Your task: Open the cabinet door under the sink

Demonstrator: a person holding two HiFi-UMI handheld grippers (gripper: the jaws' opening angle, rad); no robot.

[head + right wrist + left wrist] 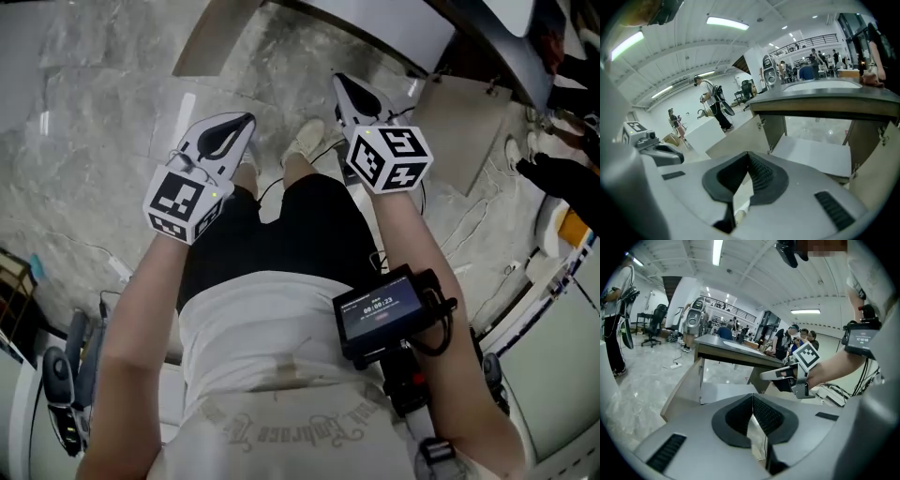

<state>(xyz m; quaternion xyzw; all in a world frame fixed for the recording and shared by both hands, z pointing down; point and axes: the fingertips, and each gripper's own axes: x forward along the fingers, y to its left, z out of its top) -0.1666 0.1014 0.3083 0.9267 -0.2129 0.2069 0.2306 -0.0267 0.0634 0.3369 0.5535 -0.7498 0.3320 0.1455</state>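
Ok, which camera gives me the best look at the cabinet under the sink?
The right gripper view: the cabinet faces it squarely, both doors swung open, bare shelf visible. The left gripper view sees it obliquely. The head view catches only the doors and counter edge from above.

Grey marble floor [94, 112], ceiling strip lights [717, 251]

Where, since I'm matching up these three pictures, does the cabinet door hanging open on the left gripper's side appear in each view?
Head view: the open door is the tan panel at the top, left of centre.
Left gripper view: left of centre, angled outward.
Right gripper view: just left of centre.
Shared landmark: the counter edge over the cabinet.
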